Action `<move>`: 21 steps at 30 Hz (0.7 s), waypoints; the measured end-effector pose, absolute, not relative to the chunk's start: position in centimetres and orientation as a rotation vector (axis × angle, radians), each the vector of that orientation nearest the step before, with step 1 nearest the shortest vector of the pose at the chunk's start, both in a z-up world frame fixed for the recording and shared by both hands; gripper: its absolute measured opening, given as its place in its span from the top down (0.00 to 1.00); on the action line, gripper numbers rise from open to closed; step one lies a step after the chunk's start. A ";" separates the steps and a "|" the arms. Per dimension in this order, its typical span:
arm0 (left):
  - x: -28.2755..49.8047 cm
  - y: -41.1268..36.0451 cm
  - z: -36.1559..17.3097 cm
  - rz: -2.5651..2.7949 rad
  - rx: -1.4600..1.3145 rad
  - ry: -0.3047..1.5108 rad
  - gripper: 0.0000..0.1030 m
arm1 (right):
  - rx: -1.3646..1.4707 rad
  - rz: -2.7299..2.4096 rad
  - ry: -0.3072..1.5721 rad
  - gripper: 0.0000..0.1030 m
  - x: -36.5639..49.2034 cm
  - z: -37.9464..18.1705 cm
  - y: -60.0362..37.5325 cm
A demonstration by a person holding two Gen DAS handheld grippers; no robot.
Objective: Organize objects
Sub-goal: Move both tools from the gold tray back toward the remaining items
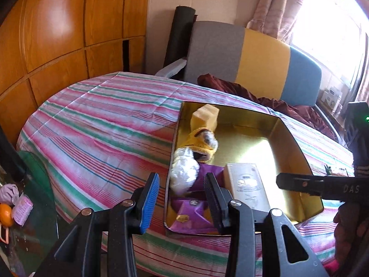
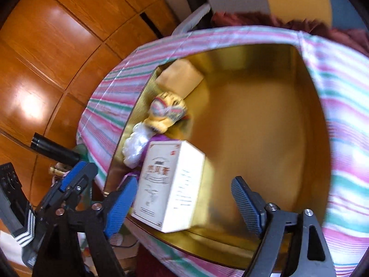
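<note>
An open gold tin lies on the striped bedspread. Along its left side are a tan block, a yellow plush toy, a crumpled white plastic bundle and a purple packet. A white printed box lies in the tin's near part. My right gripper is open around that box: the left pad is close beside it, the right pad well apart. My left gripper is open and straddles the tin's left wall, pads not touching it.
An orange wooden wardrobe stands left of the bed. A grey, yellow and blue headboard and a maroon blanket lie behind the tin. A green glass table with an orange is at the near left.
</note>
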State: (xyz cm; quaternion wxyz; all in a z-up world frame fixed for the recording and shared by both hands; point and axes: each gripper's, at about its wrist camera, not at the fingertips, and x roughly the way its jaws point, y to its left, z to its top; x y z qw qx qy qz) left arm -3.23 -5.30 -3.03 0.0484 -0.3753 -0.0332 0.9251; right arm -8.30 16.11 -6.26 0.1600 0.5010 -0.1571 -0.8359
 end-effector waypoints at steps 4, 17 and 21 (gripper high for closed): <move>-2.8 -4.4 -2.6 2.802 -1.120 -0.070 0.61 | 1.406 -2.471 -0.391 0.11 -7.1 -5.3 18.5; -2.0 0.9 -0.9 2.682 -1.031 0.072 0.61 | 1.460 -2.719 -0.373 0.08 -2.2 -3.9 31.2; -1.9 4.0 -0.8 2.597 -1.016 0.112 0.61 | 1.477 -2.878 -0.509 0.08 0.3 -3.1 38.3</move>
